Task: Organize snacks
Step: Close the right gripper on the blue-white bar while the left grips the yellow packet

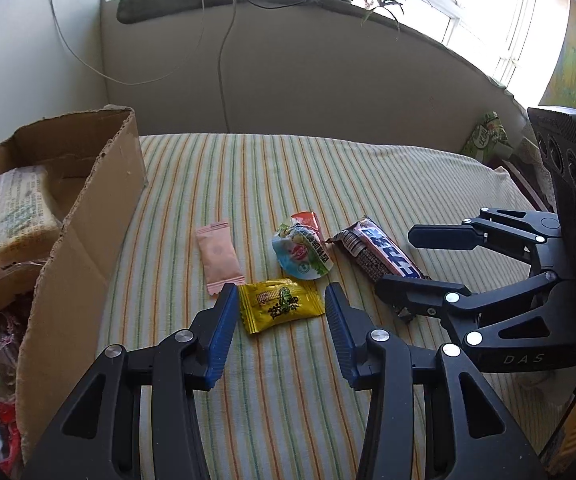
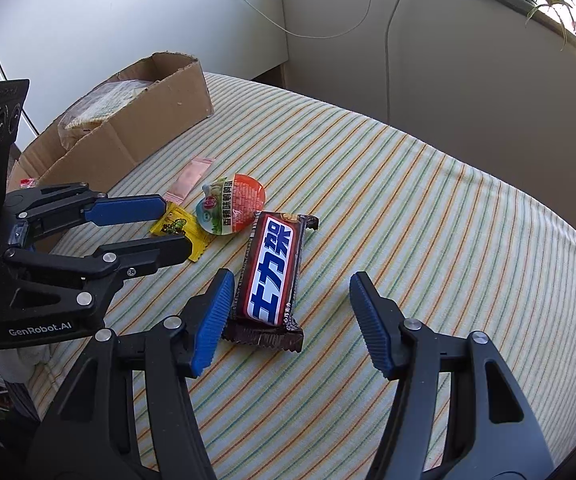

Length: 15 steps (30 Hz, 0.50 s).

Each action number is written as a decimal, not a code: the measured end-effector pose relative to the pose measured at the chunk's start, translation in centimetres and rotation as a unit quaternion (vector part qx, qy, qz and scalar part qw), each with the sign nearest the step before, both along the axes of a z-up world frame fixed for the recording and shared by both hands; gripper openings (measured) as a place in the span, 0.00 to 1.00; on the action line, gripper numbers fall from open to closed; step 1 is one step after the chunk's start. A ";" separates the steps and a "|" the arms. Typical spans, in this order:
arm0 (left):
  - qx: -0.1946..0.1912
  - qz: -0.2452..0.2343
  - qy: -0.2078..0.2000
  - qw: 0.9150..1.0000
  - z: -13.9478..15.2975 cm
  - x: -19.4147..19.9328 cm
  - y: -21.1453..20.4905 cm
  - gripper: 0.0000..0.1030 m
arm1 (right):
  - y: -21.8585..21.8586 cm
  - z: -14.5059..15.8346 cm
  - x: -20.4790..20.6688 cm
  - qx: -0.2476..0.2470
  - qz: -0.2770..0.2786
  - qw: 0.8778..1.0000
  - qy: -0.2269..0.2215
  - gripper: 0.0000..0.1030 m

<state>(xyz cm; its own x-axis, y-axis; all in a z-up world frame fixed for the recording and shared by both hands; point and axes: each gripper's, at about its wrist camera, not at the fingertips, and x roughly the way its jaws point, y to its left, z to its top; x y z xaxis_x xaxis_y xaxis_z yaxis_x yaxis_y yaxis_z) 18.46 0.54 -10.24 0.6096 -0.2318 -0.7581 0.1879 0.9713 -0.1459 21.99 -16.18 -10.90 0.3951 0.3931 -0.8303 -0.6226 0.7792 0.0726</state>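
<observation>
I straddle the yellow packet [image 1: 281,305] at frame centre with the left hand-held gripper [image 1: 279,310], jaws apart, and the bar [image 2: 272,270] with the right hand-held gripper [image 2: 292,294], unclamped, both bound for the box [image 1: 83,216] at left.

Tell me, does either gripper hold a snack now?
No. The left gripper only straddles the yellow packet; the right gripper straddles the chocolate bar.

— What's the surface?
— A striped cloth [image 1: 288,184].
— And on it?
— A box [image 1: 87,216], pink sachet [image 1: 219,258], yellow packet [image 1: 279,305], jelly cup [image 1: 302,254] and chocolate bar [image 2: 273,268].
</observation>
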 end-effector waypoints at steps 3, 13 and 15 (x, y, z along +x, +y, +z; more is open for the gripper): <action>0.007 -0.004 0.013 1.000 -0.4 0.7 -0.3 0.43 | 0.3 -0.1 0.1 -0.011 0.003 1.000 -0.003 0.61; 0.064 -0.025 0.003 0.998 -1.1 0.6 -2.6 0.42 | 0.9 -0.1 0.7 -0.041 0.012 0.999 -0.019 0.61; 0.070 -0.028 0.000 0.997 -1.1 0.4 -2.7 0.39 | 1.2 -0.1 1.0 -0.048 0.015 0.999 -0.022 0.61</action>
